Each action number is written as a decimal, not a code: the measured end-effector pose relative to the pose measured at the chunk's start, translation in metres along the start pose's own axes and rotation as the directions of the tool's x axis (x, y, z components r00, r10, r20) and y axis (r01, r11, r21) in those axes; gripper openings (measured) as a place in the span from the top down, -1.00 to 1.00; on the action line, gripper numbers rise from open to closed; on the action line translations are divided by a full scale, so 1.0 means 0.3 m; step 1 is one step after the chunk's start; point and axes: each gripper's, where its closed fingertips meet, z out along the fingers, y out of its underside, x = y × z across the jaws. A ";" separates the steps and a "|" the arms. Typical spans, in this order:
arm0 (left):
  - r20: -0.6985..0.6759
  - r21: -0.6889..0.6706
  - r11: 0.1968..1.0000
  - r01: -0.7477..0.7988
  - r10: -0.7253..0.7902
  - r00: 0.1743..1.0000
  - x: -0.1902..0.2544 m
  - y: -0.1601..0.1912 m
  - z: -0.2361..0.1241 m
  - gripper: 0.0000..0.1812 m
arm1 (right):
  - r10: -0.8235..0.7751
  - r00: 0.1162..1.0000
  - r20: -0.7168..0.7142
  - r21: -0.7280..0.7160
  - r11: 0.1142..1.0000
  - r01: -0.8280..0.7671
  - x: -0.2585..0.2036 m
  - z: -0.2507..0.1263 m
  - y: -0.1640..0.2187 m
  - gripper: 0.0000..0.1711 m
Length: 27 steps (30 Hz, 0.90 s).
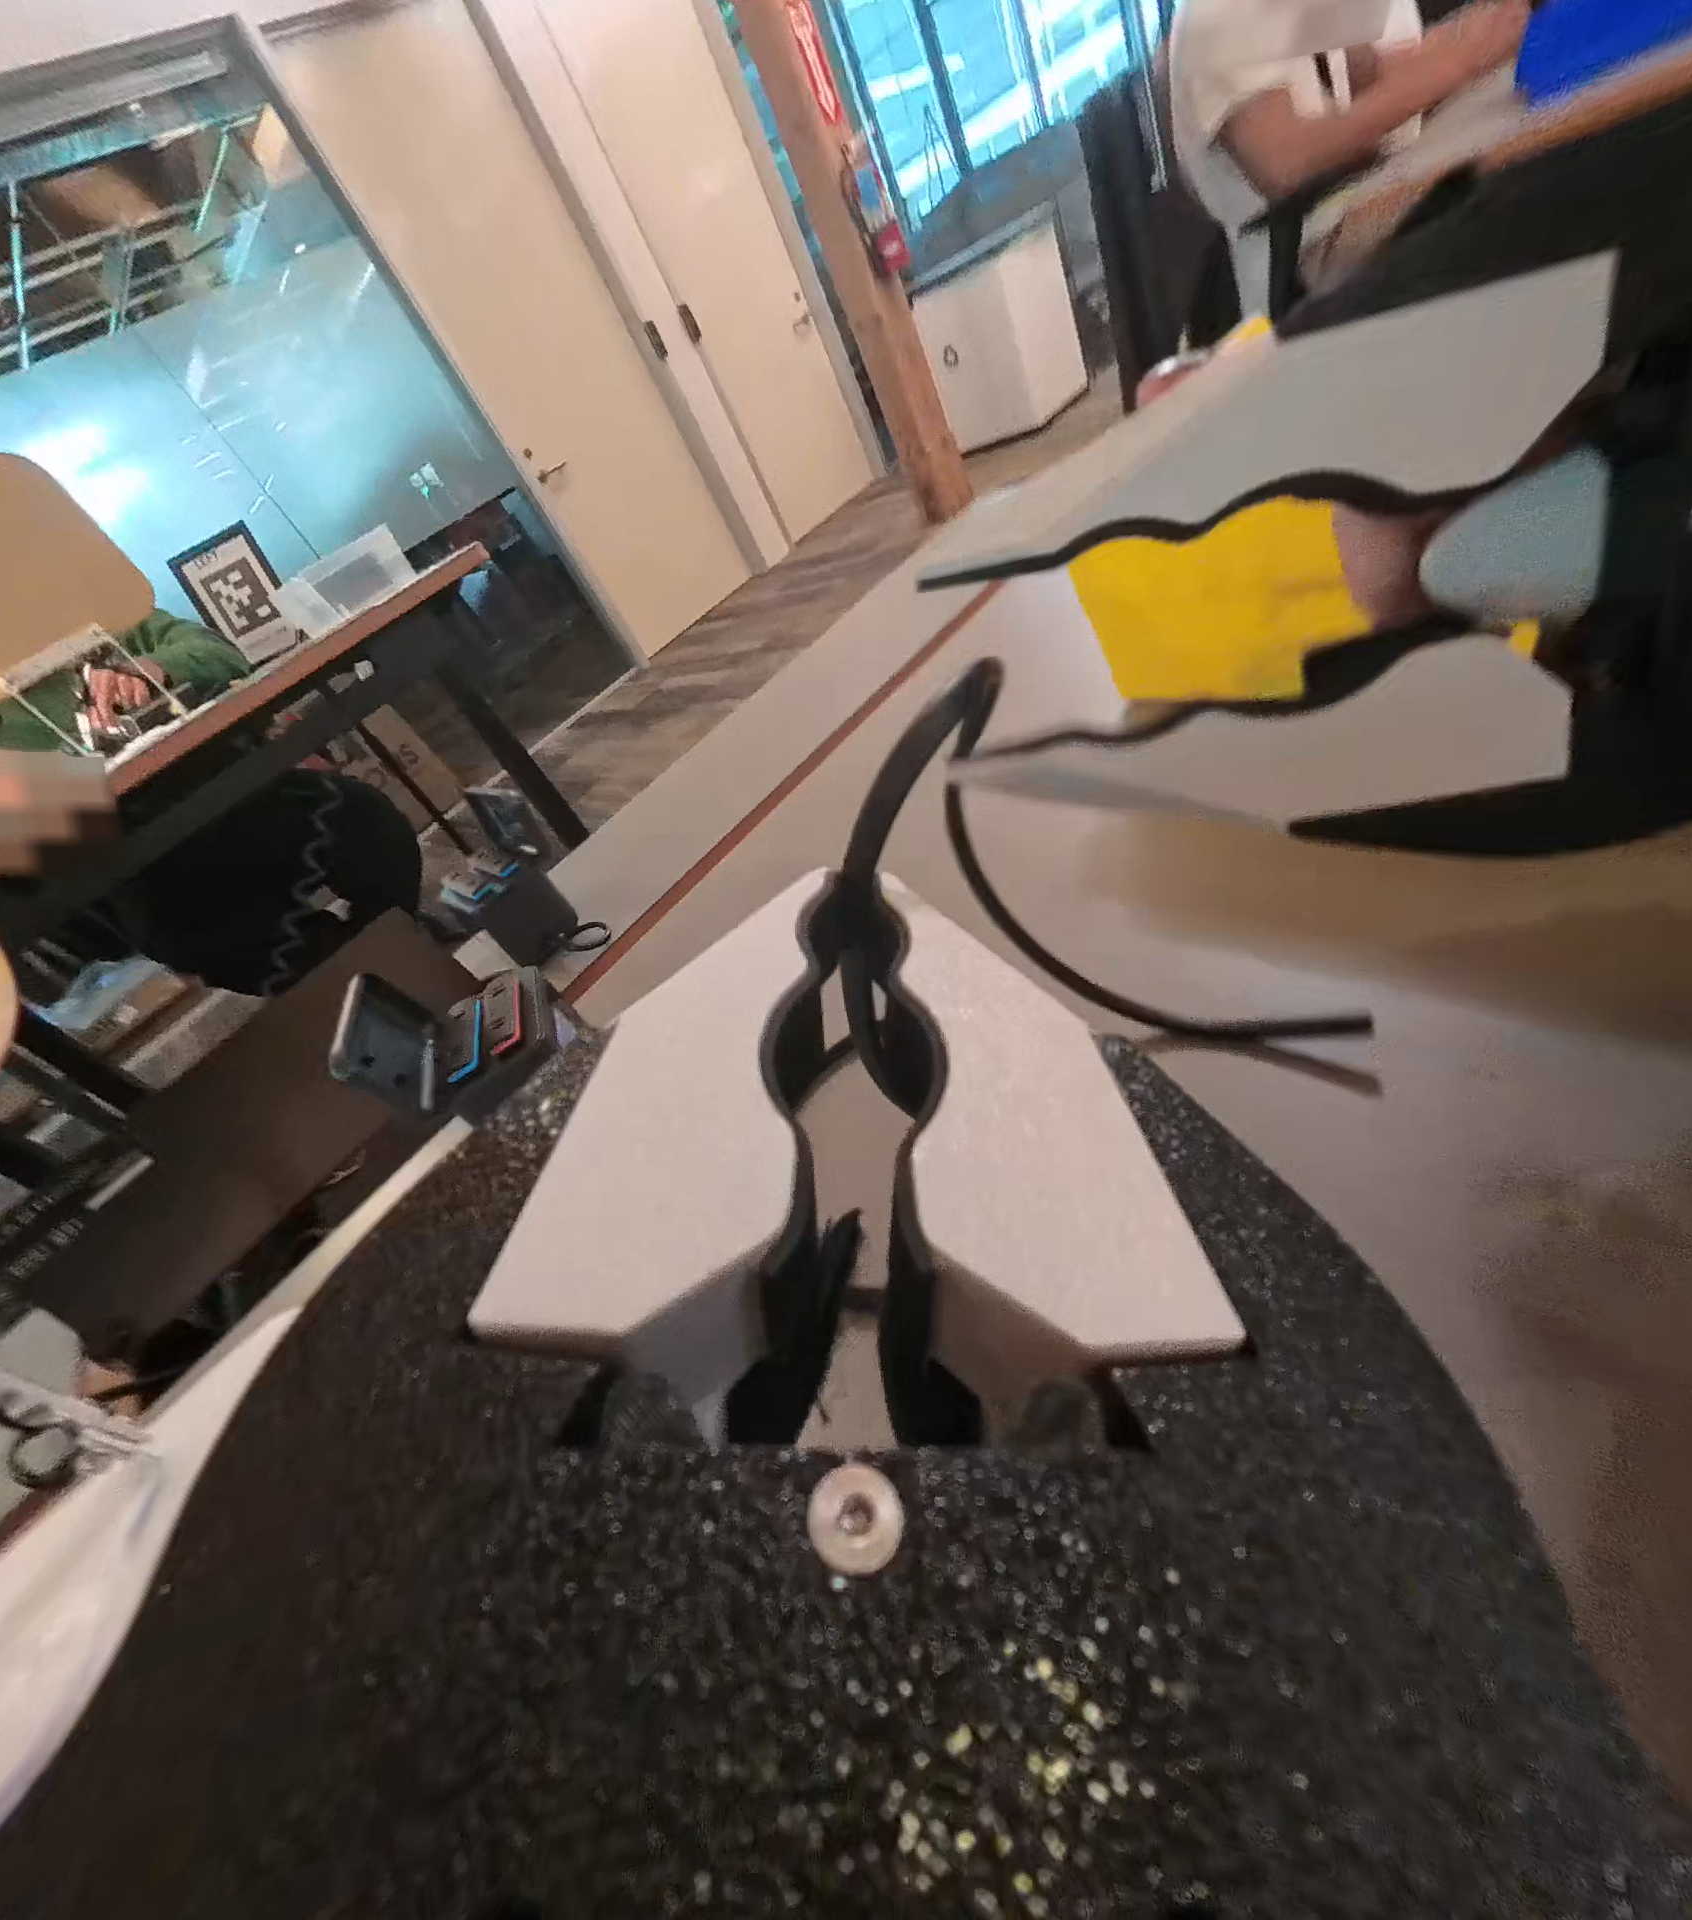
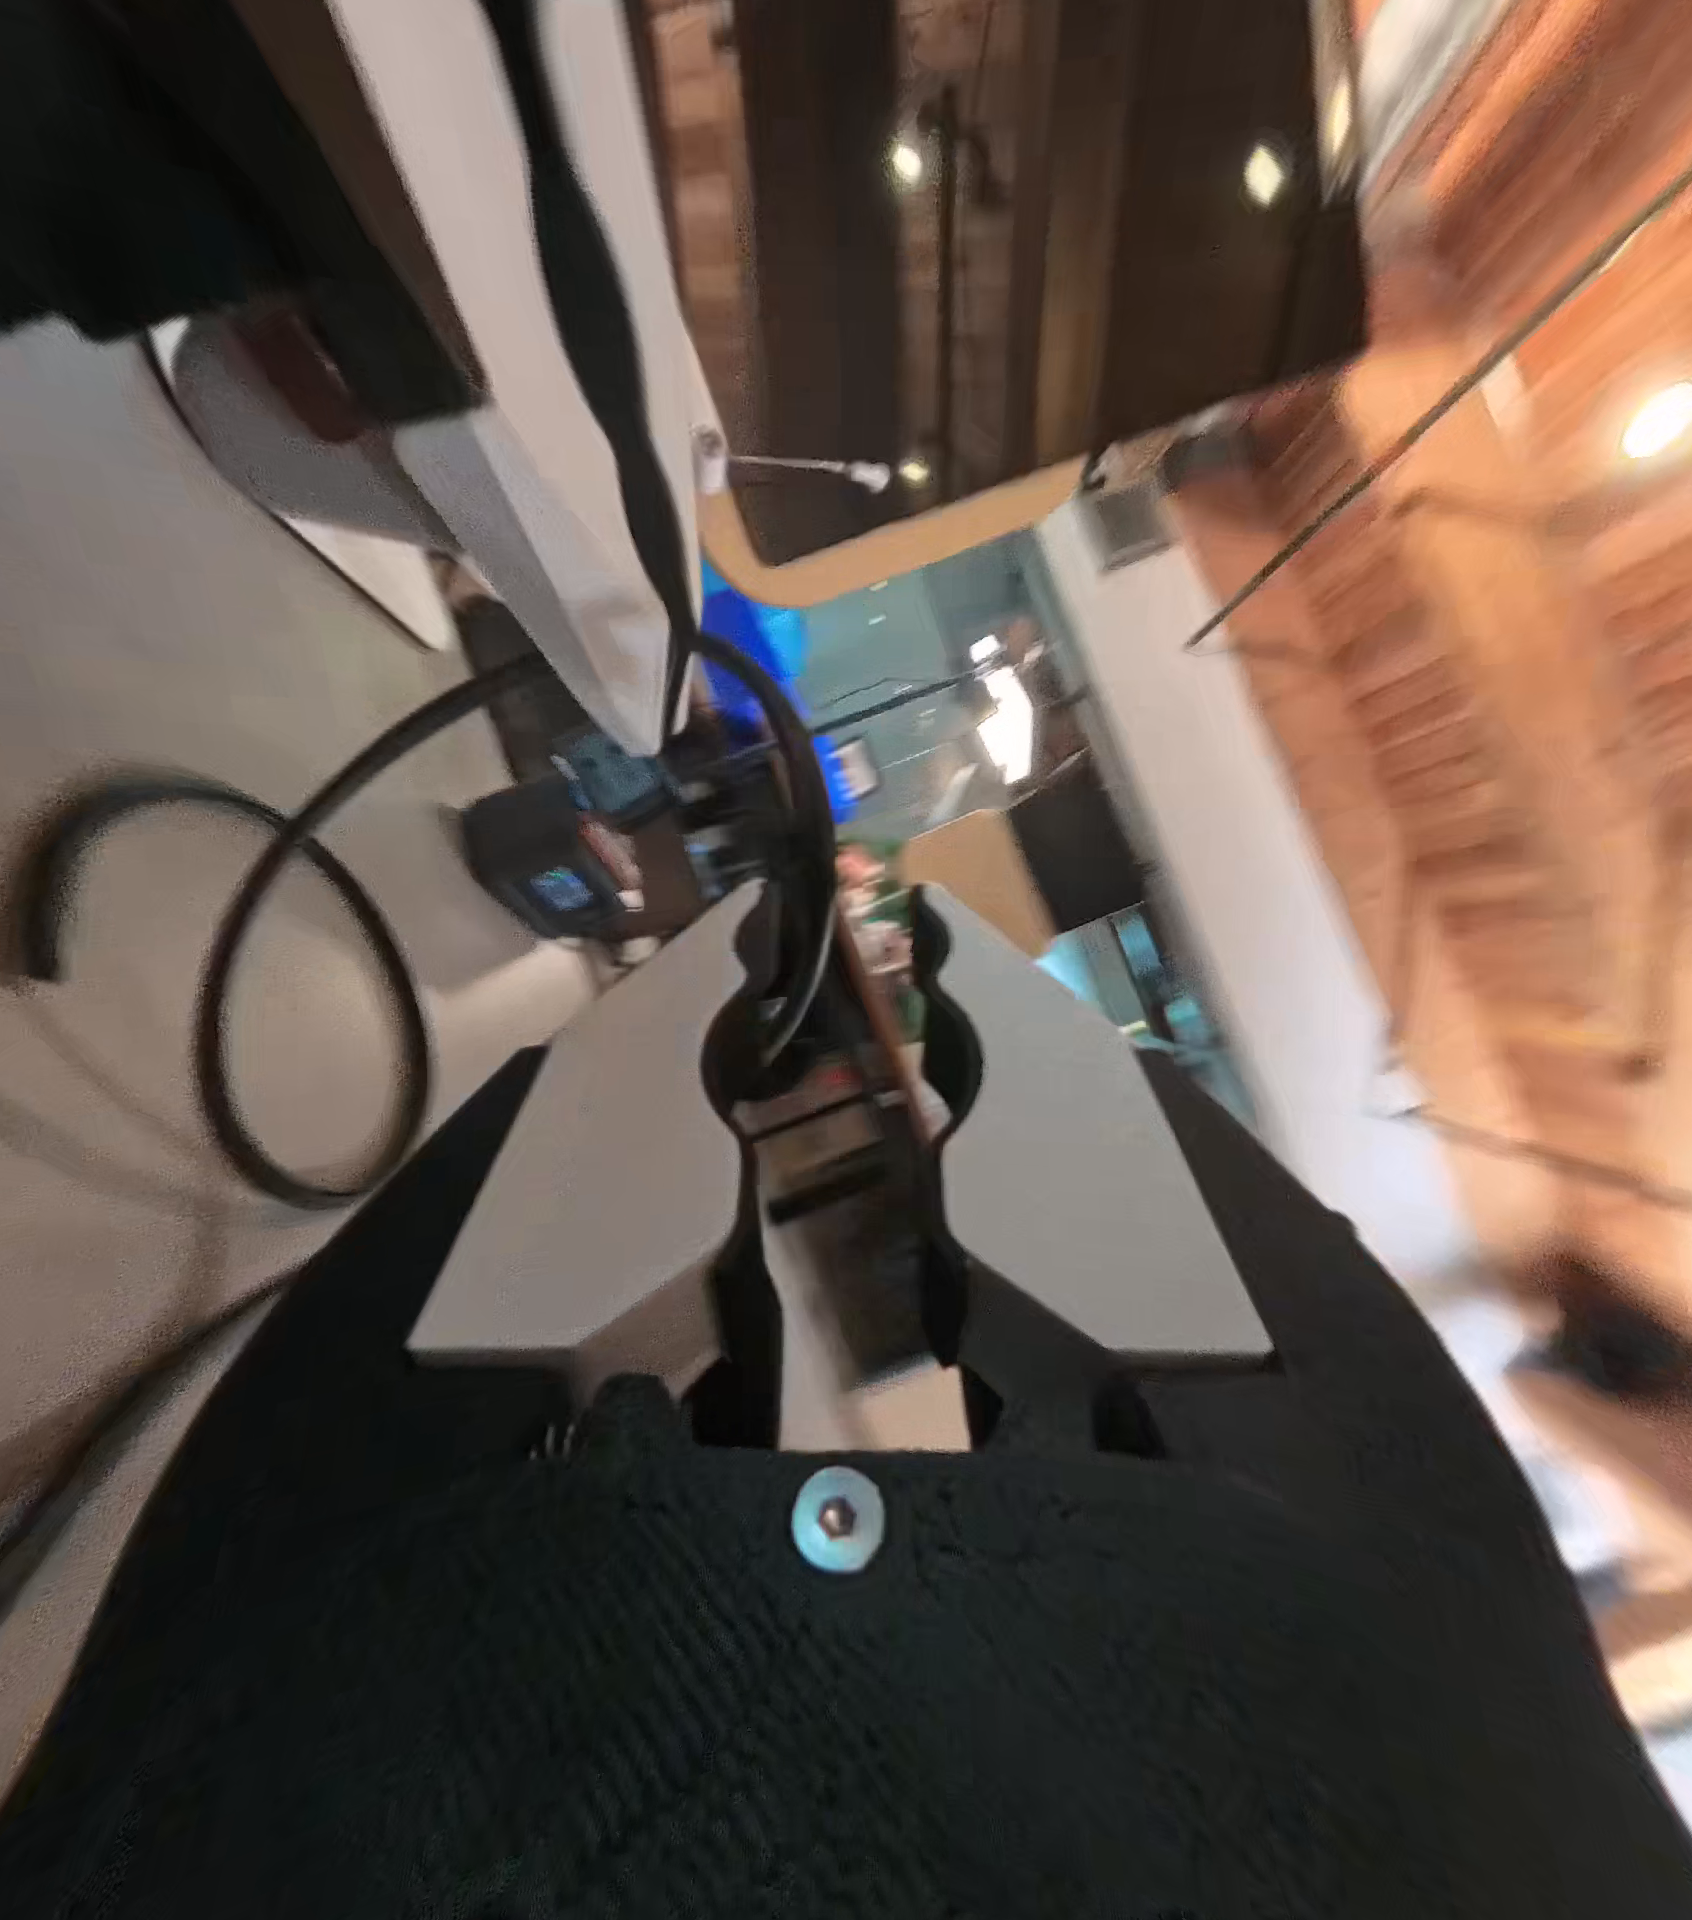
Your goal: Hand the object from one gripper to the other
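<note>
Left wrist view: the left gripper (image 1: 857,914) has its jaws pressed nearly together on a thin black cable (image 1: 909,769), pinched at the tips. From there the cable arches up and to the right to the tips of the right gripper (image 1: 956,675), which reaches in from the upper right with its jaws a little apart. One loose end of the cable curves down and trails over the pale counter (image 1: 1444,1091) to the right. A yellow block (image 1: 1206,613) shows through the gap between the right gripper's jaws, behind it. Whether the right gripper touches the cable cannot be told here. Off to the left stand a dark desk (image 1: 385,644) with a black-and-white square marker card (image 1: 229,592) on it, and a small black charging case (image 1: 447,1039) at the counter's edge.

Right wrist view: the picture is blurred. The right gripper (image 2: 831,914) has its jaws partly open, and the cable (image 2: 800,831) runs into the gap beside the left-hand jaw; a firm grip is not visible. The left gripper (image 2: 665,717) comes down from the upper left, jaws closed to a point on the cable. The cable sweeps out in a wide loop over the counter (image 2: 94,571) on the left, with one end curling free beside it.
</note>
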 end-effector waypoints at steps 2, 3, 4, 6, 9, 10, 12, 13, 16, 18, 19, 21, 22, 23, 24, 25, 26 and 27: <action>0.017 0.054 0.994 0.098 -0.099 0.995 -0.037 -0.019 -0.016 0.99 | 0.255 0.963 0.084 -0.062 0.966 -0.250 -0.014 0.018 0.035 0.44; 0.009 0.088 0.985 0.149 -0.150 0.989 -0.050 -0.031 -0.025 0.99 | 0.387 0.913 0.130 -0.086 0.922 -0.378 -0.024 0.023 0.041 0.34; -0.002 0.122 0.972 0.200 -0.201 0.980 -0.063 -0.043 -0.035 0.99 | 0.508 0.841 0.188 -0.108 0.862 -0.496 -0.039 0.025 0.039 0.30; -0.029 0.161 0.944 0.289 -0.288 0.957 -0.085 -0.054 -0.048 0.99 | 0.687 0.653 0.320 -0.184 0.721 -0.668 -0.088 0.020 0.027 0.23; -0.090 0.201 0.900 0.386 -0.376 0.922 -0.093 -0.069 -0.059 1.00 | 0.779 0.377 0.501 -0.320 0.571 -0.756 -0.192 -0.013 -0.008 0.13; -0.114 0.212 0.887 0.411 -0.395 0.911 -0.091 -0.076 -0.061 1.00 | 0.784 0.308 0.538 -0.352 0.541 -0.764 -0.222 -0.023 -0.022 0.08; -0.163 0.238 0.862 0.448 -0.420 0.893 -0.083 -0.094 -0.068 1.00 | 0.782 0.237 0.577 -0.408 0.527 -0.745 -0.282 -0.035 -0.035 0.05; -0.184 0.245 0.851 0.464 -0.429 0.884 -0.079 -0.102 -0.071 1.00 | 0.774 0.250 0.581 -0.421 0.549 -0.722 -0.309 -0.034 -0.031 0.04; -0.230 0.263 0.832 0.488 -0.437 0.869 -0.071 -0.122 -0.082 1.00 | 0.722 0.365 0.588 -0.405 0.653 -0.640 -0.363 -0.027 -0.024 0.27; -0.239 0.268 0.829 0.492 -0.437 0.867 -0.071 -0.126 -0.086 1.00 | 0.680 0.441 0.586 -0.373 0.709 -0.599 -0.371 -0.021 -0.026 0.55; -0.243 0.271 0.828 0.491 -0.435 0.867 -0.071 -0.127 -0.088 1.00 | 0.660 0.481 0.576 -0.354 0.733 -0.581 -0.366 -0.016 -0.023 0.73; -0.243 0.290 0.825 0.485 -0.427 0.871 -0.075 -0.132 -0.096 1.00 | 0.628 0.554 0.546 -0.320 0.768 -0.555 -0.339 -0.006 -0.011 0.98; -0.237 0.303 0.822 0.483 -0.426 0.873 -0.081 -0.135 -0.101 0.99 | 0.626 0.575 0.526 -0.316 0.772 -0.552 -0.321 -0.001 -0.002 1.00; -0.219 0.316 0.818 0.480 -0.429 0.876 -0.092 -0.135 -0.104 0.99 | 0.632 0.594 0.497 -0.313 0.770 -0.557 -0.296 0.005 0.009 1.00; -0.192 0.333 0.817 0.471 -0.430 0.882 -0.106 -0.133 -0.107 0.99 | 0.640 0.614 0.462 -0.308 0.765 -0.566 -0.265 0.012 0.022 1.00; -0.164 0.354 0.818 0.454 -0.424 0.891 -0.116 -0.131 -0.112 0.98 | 0.649 0.629 0.428 -0.303 0.759 -0.576 -0.232 0.015 0.033 1.00; -0.132 0.370 0.821 0.435 -0.417 0.899 -0.123 -0.124 -0.113 0.93 | 0.656 0.647 0.390 -0.300 0.754 -0.584 -0.192 0.017 0.046 1.00; -0.101 0.384 0.822 0.421 -0.415 0.904 -0.129 -0.115 -0.112 0.81 | 0.658 0.670 0.344 -0.296 0.753 -0.587 -0.147 0.017 0.061 1.00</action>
